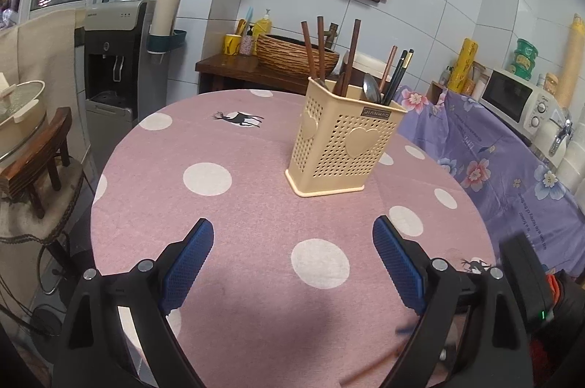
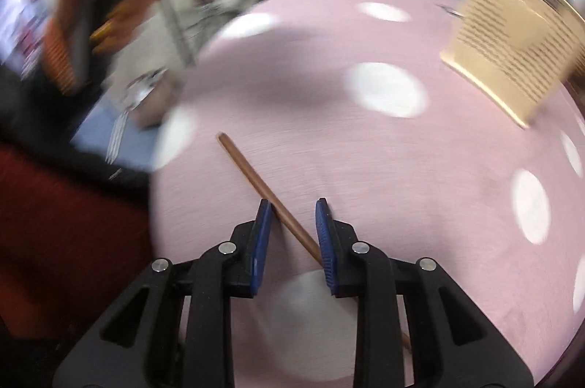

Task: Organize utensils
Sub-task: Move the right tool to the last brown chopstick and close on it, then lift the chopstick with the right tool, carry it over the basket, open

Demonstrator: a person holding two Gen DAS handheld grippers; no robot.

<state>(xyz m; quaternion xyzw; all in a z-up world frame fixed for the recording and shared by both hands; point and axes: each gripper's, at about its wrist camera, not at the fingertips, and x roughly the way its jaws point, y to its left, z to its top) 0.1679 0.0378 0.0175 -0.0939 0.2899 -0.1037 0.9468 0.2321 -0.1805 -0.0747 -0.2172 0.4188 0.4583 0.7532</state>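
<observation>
A beige perforated utensil holder (image 1: pixel 342 146) stands on the round pink polka-dot table (image 1: pixel 234 216), holding several brown chopsticks, dark chopsticks and a metal spoon (image 1: pixel 372 89). My left gripper (image 1: pixel 292 234) is open and empty, hovering over the table short of the holder. In the blurred right wrist view, a brown chopstick (image 2: pixel 256 176) lies diagonally on the table (image 2: pixel 365 168) and passes between the pads of my right gripper (image 2: pixel 294 205), whose jaws stand narrowly apart around it, touching its sides. The holder (image 2: pixel 512 55) is at the upper right there.
A water dispenser (image 1: pixel 113 66) stands left of the table, a wooden stand with a woven basket (image 1: pixel 292 57) behind it. A floral purple cloth (image 1: pixel 486 168) and microwave (image 1: pixel 519 99) are to the right. A stool with a pot (image 1: pixel 22 117) is at far left.
</observation>
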